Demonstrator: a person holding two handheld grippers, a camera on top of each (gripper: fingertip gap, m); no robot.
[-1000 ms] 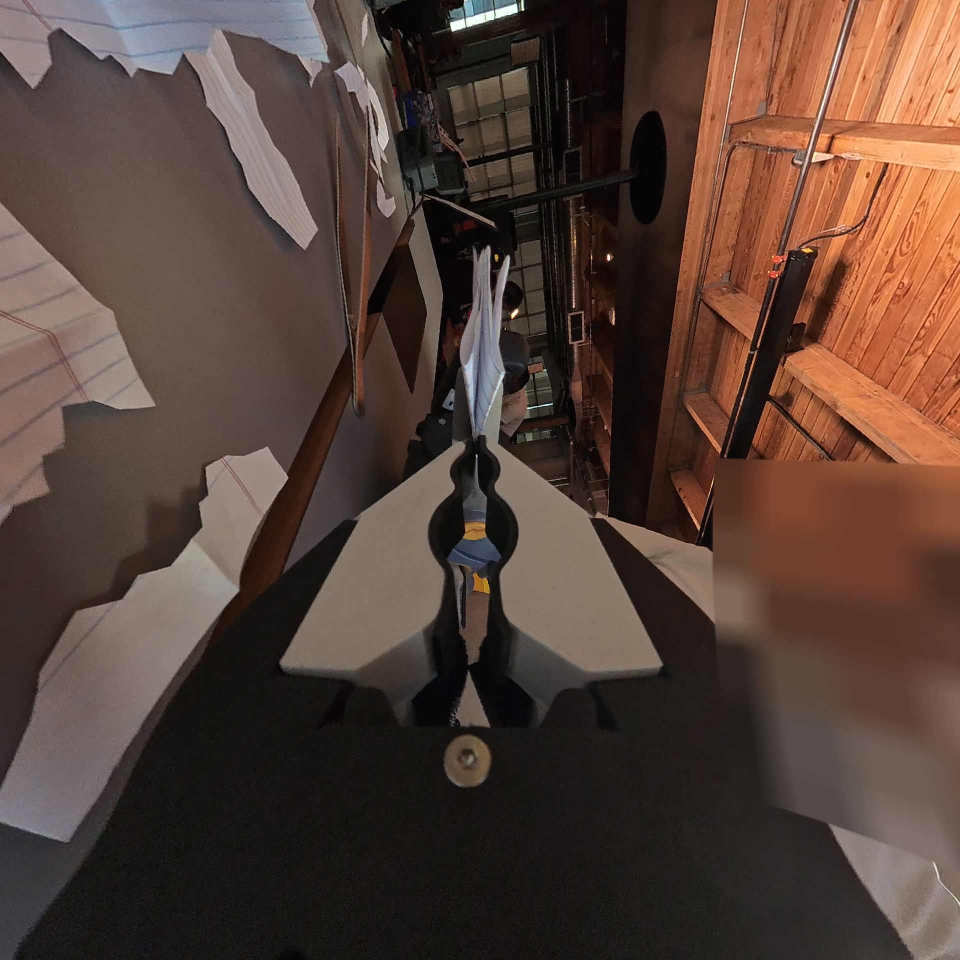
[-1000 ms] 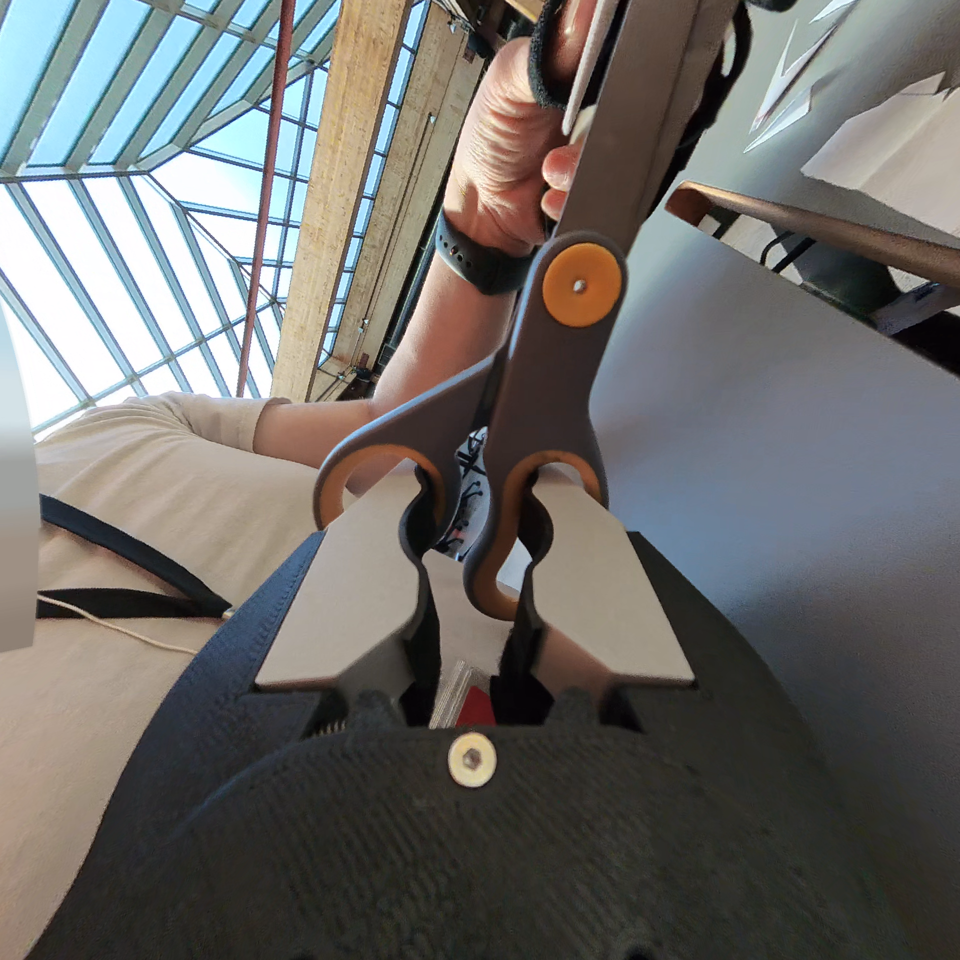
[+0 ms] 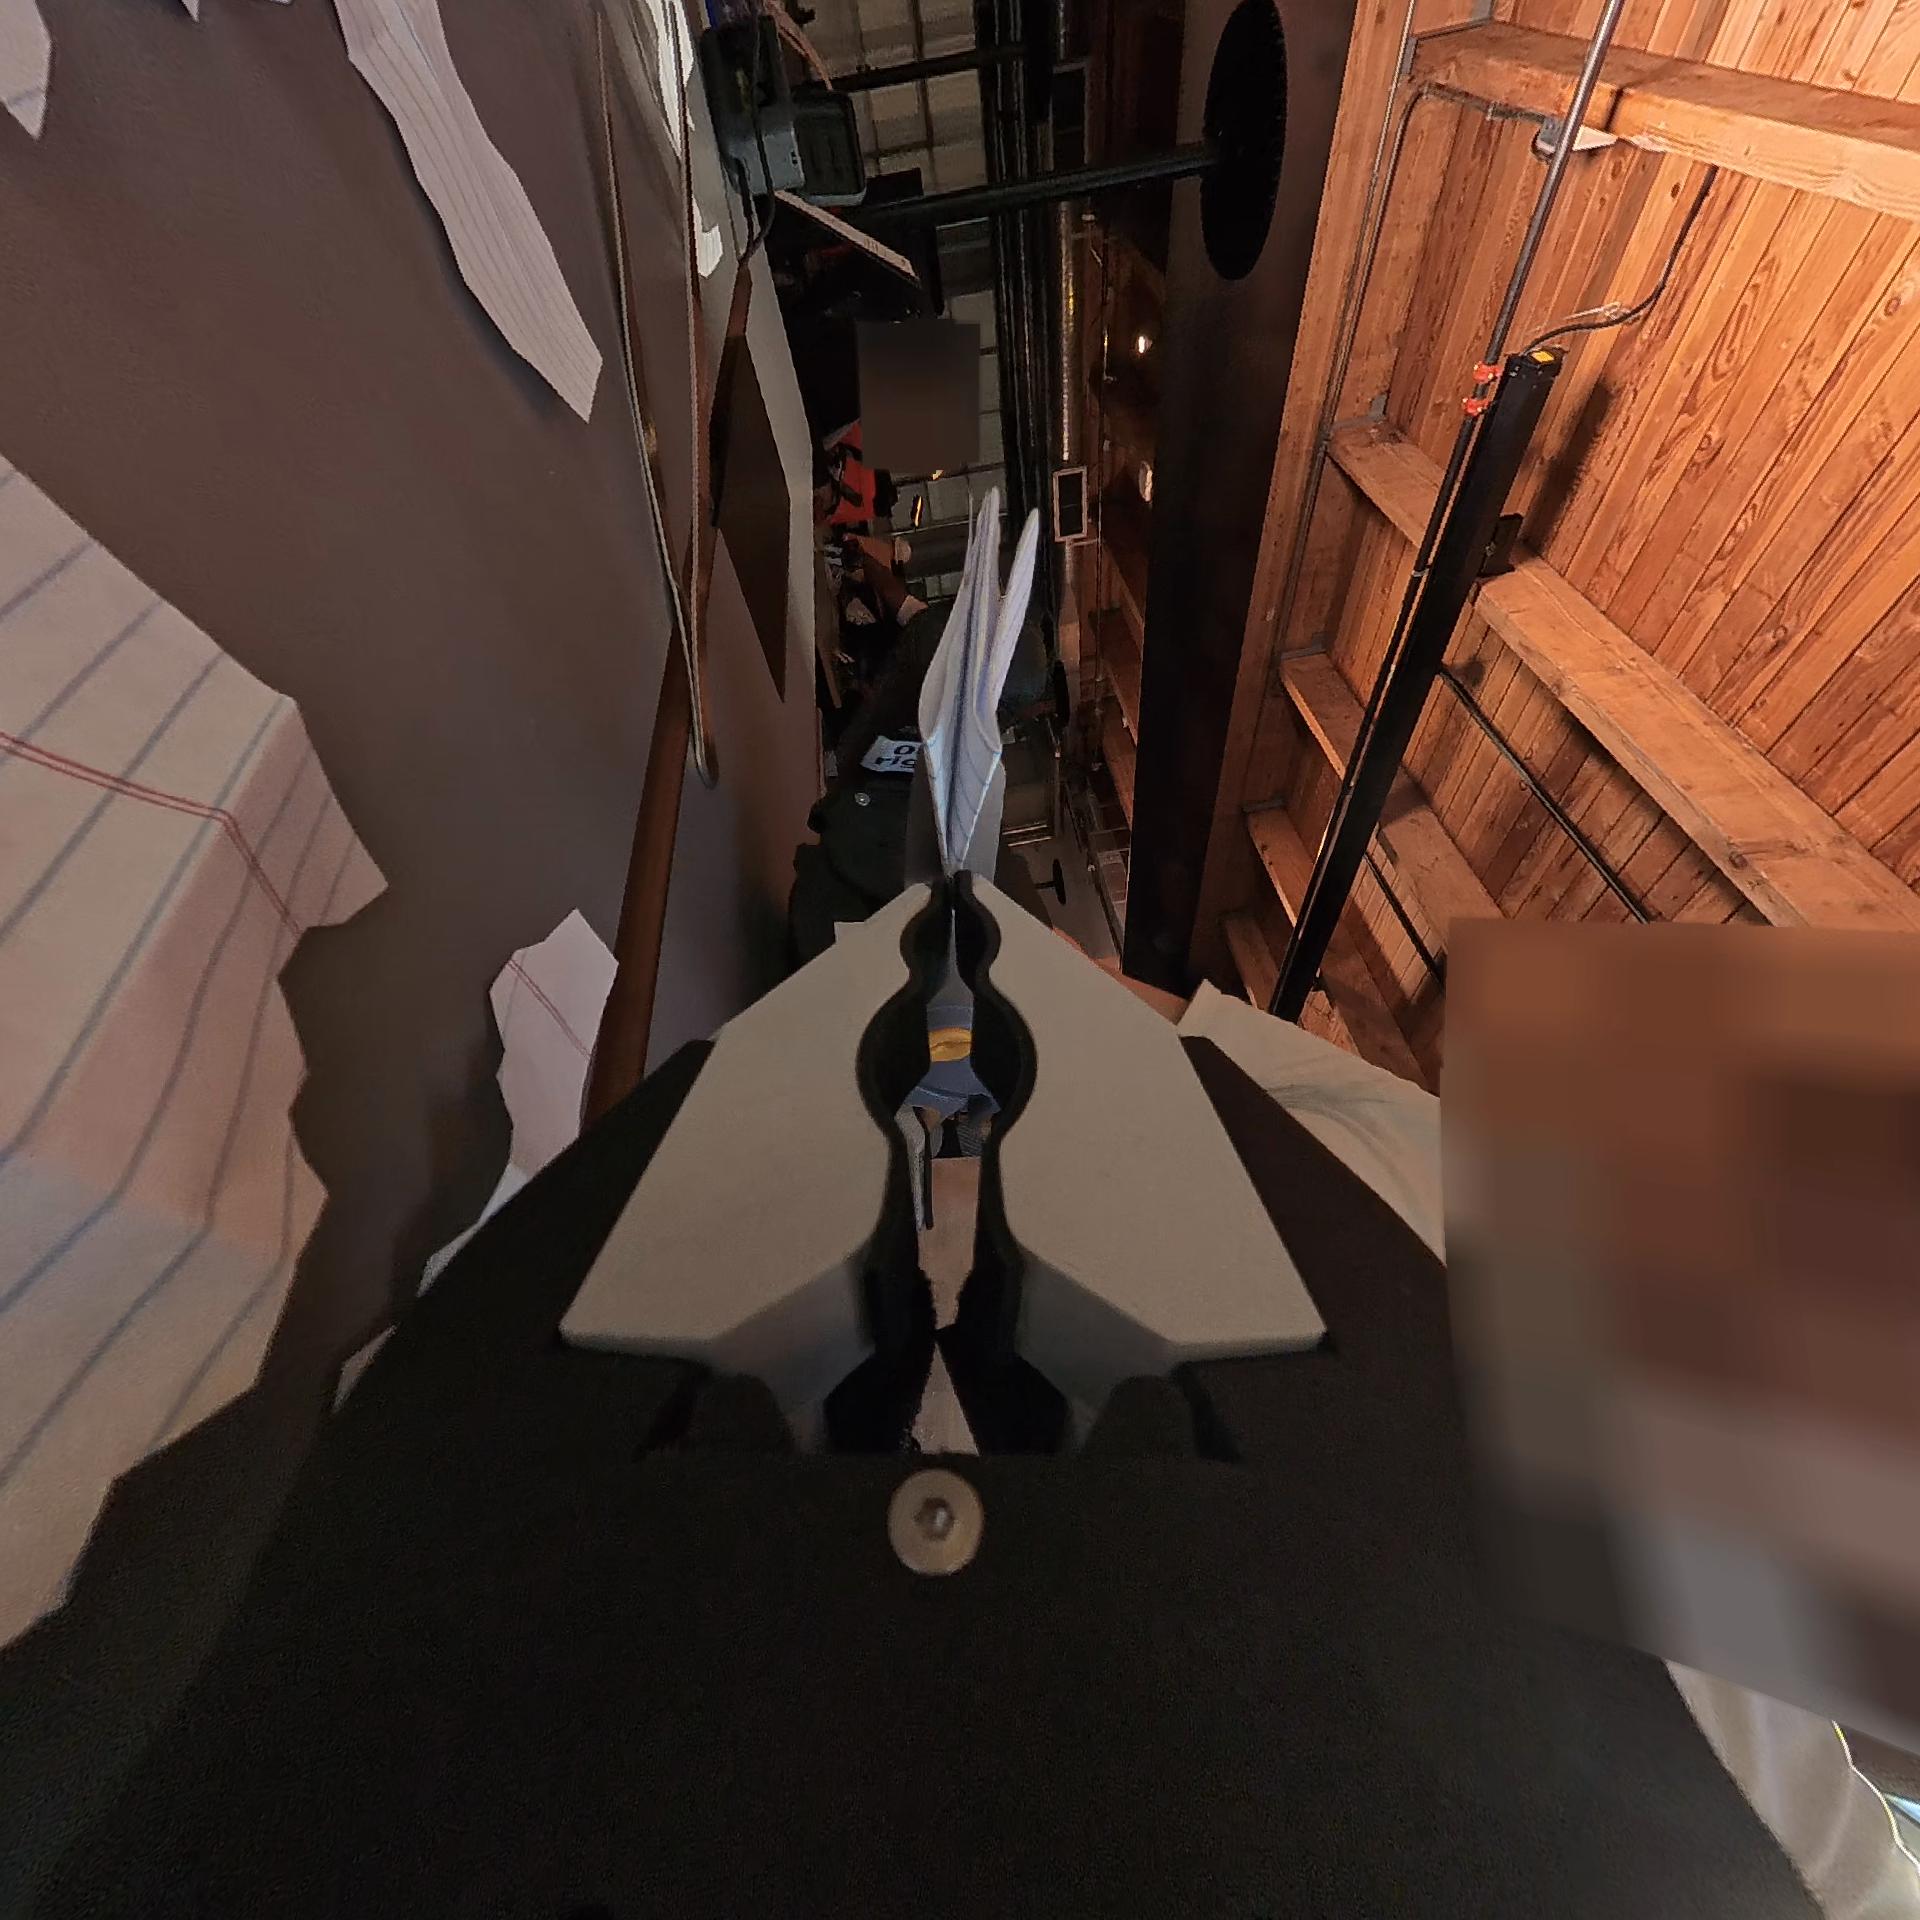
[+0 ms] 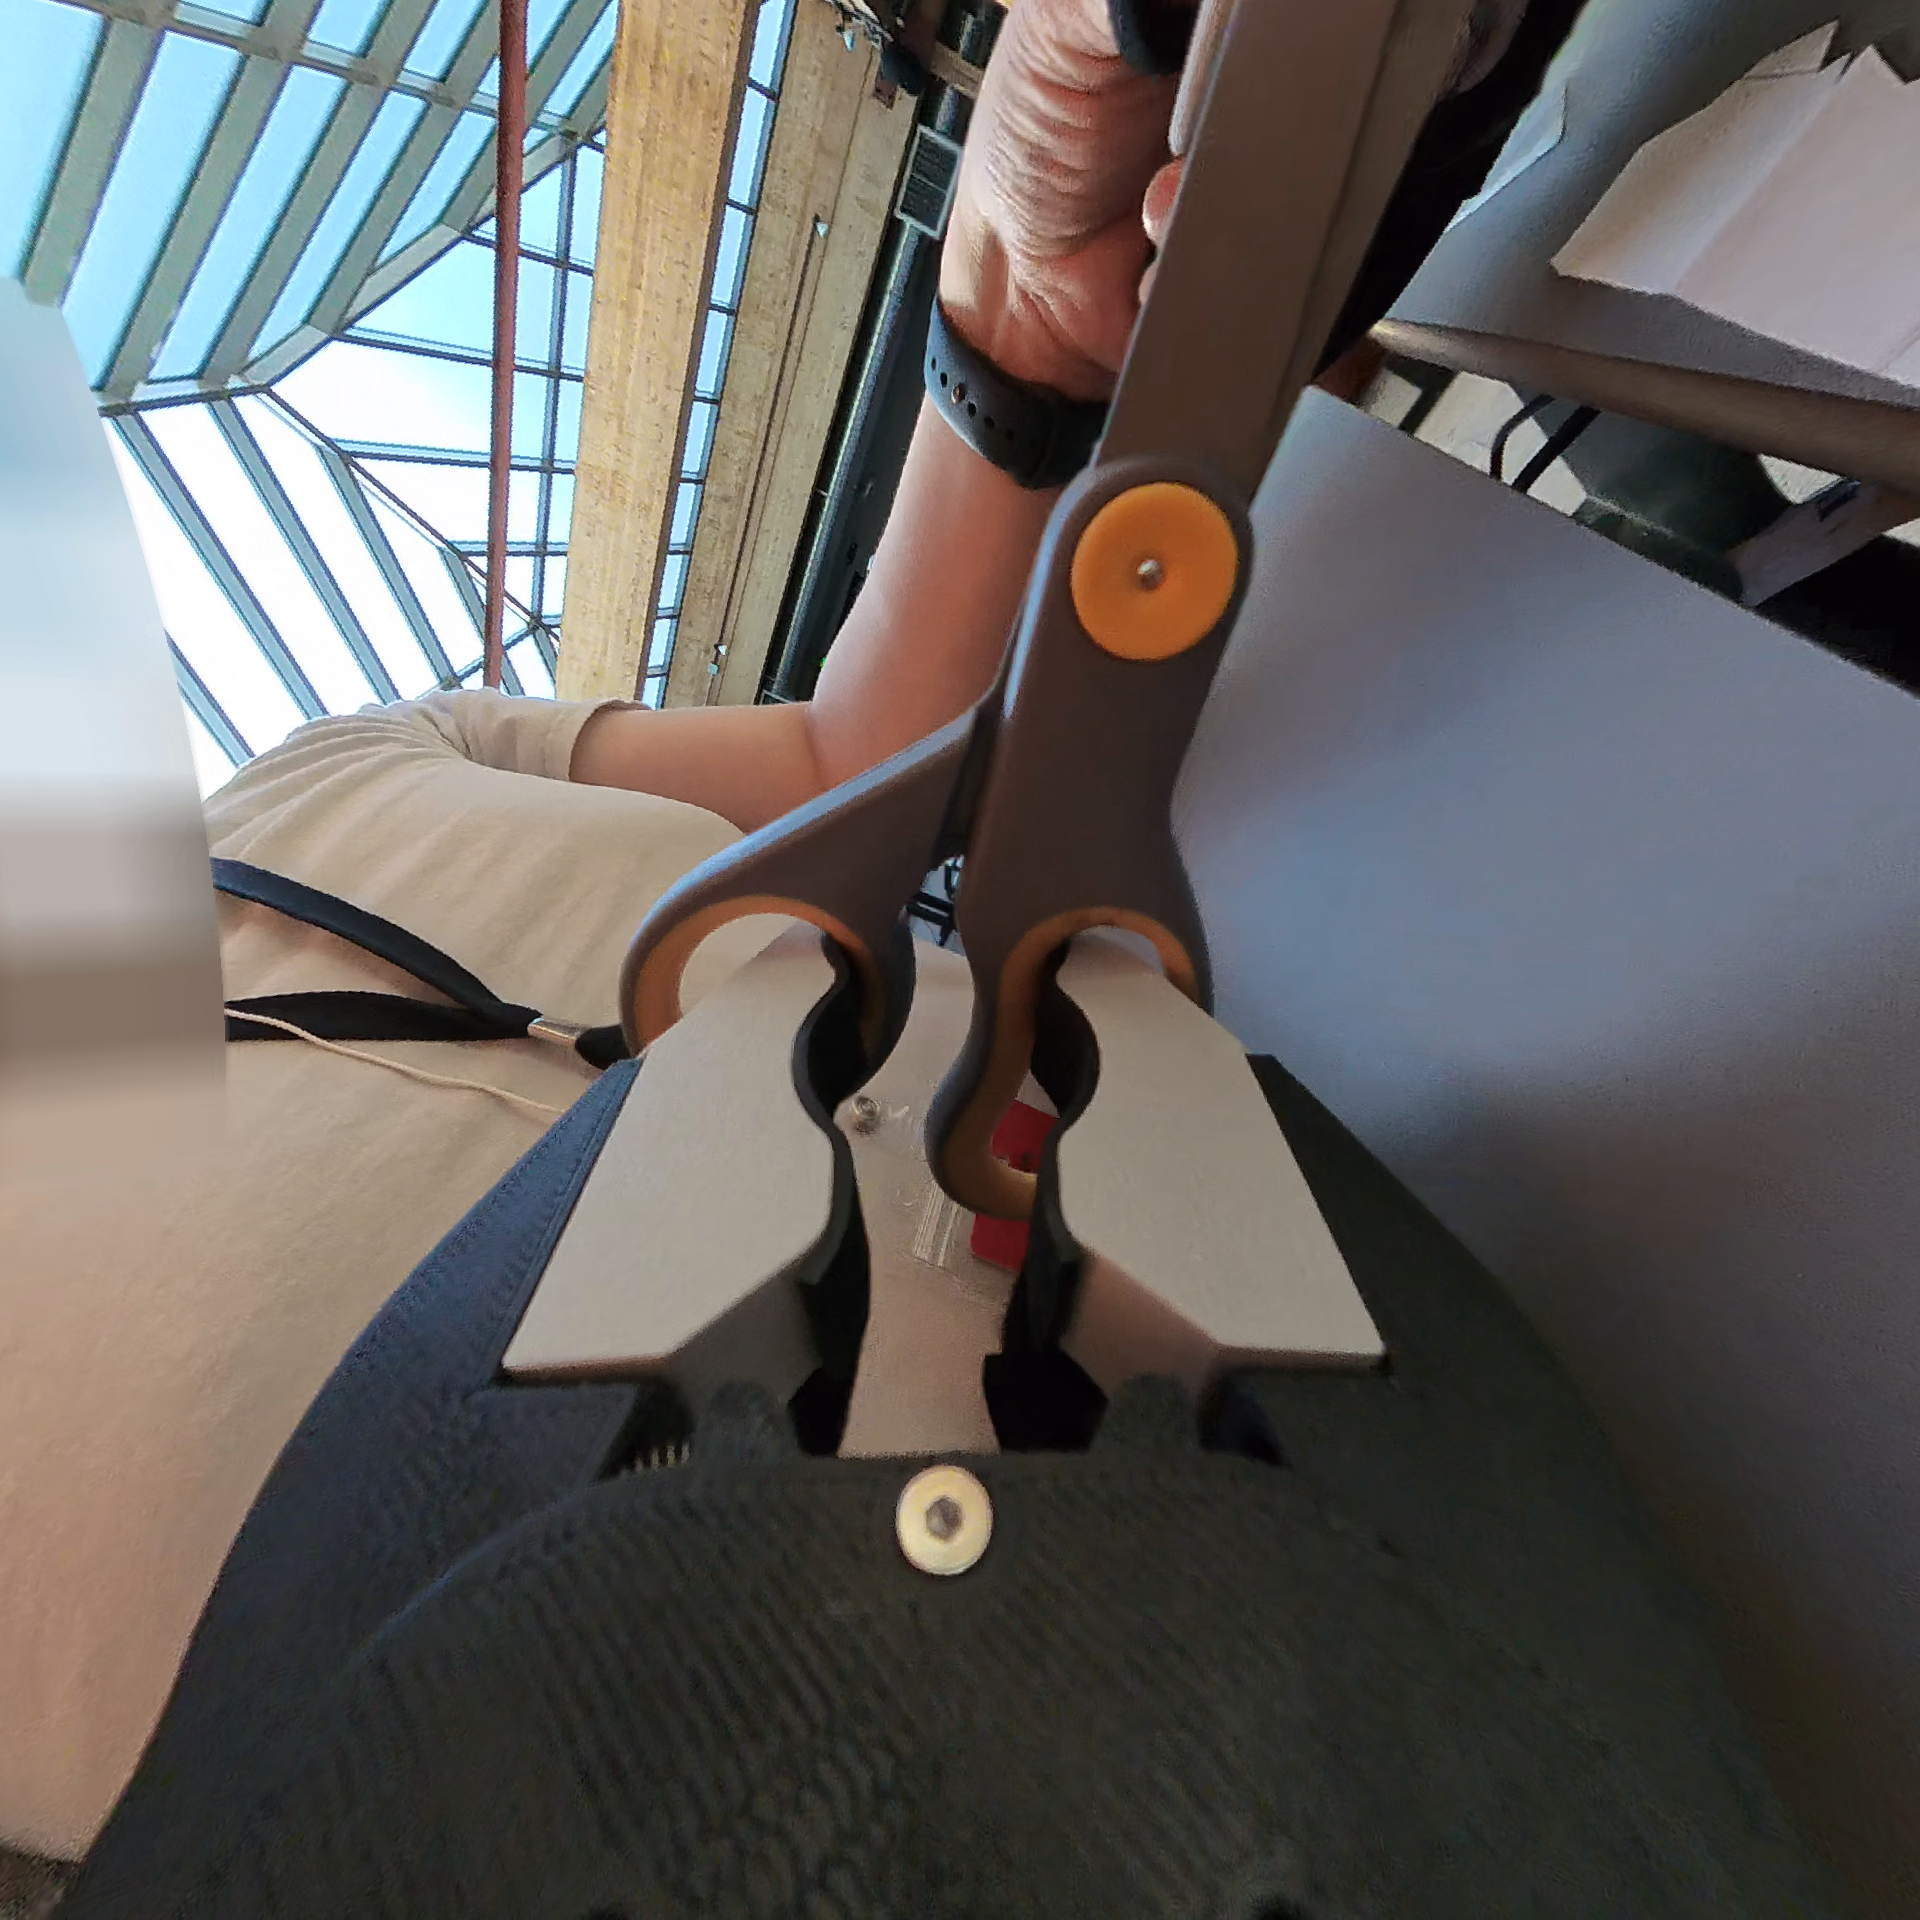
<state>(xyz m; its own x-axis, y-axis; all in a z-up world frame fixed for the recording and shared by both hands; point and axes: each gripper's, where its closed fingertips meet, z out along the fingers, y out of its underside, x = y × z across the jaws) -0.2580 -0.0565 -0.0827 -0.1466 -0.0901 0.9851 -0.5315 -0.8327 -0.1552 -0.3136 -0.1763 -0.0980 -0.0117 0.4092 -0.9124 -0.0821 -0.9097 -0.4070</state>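
My left gripper (image 3: 956, 883) is shut on a folded strip of white lined paper (image 3: 977, 707) that sticks out past the fingertips, held in the air beside the dark table (image 3: 312, 520). My right gripper (image 4: 956, 956) holds grey scissors with orange trim (image 4: 1081, 790). Each finger sits in one handle loop, and the handles are spread apart. The orange pivot (image 4: 1153, 569) is above the fingers and the blades (image 4: 1278, 208) run up out of view. The pivot also shows through the gap of the left fingers (image 3: 948, 1044).
Cut scraps of lined paper lie on the table (image 3: 156, 883) (image 3: 488, 208) (image 4: 1766, 229). A person's hand with a black wristband (image 4: 997, 416) is by the blades. A wooden wall (image 3: 1662, 520) and a black pole (image 3: 1403, 675) are at the right. Some 12 cm of space lies between my two pairs of fingers.
The right gripper's fingers have moved apart and the scissor handles are spread wider. The left gripper still clamps the paper; its view has shifted slightly along the table.
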